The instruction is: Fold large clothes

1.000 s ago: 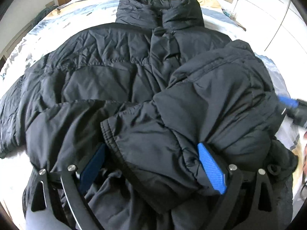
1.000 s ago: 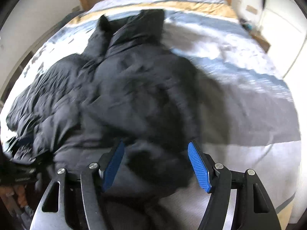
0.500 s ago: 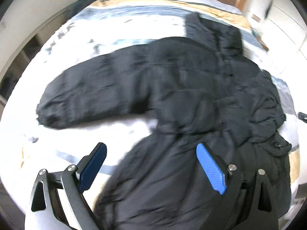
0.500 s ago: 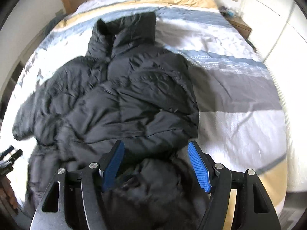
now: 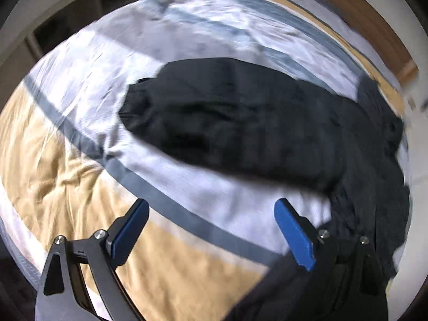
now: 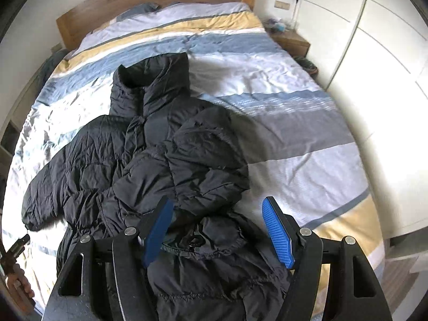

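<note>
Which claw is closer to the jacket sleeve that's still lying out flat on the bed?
Left. The left claw hangs open just in front of the flat sleeve; the right claw is over the jacket's folded side, away from it.

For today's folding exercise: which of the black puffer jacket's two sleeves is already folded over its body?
The sleeve on the wardrobe side, lying across the black puffer jacket's front. The other sleeve stretches out flat on the striped duvet.

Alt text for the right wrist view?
A black puffer jacket lies on a striped bed, one sleeve folded across its front, the other spread out. The open right gripper hangs above its hem, holding nothing.
</note>
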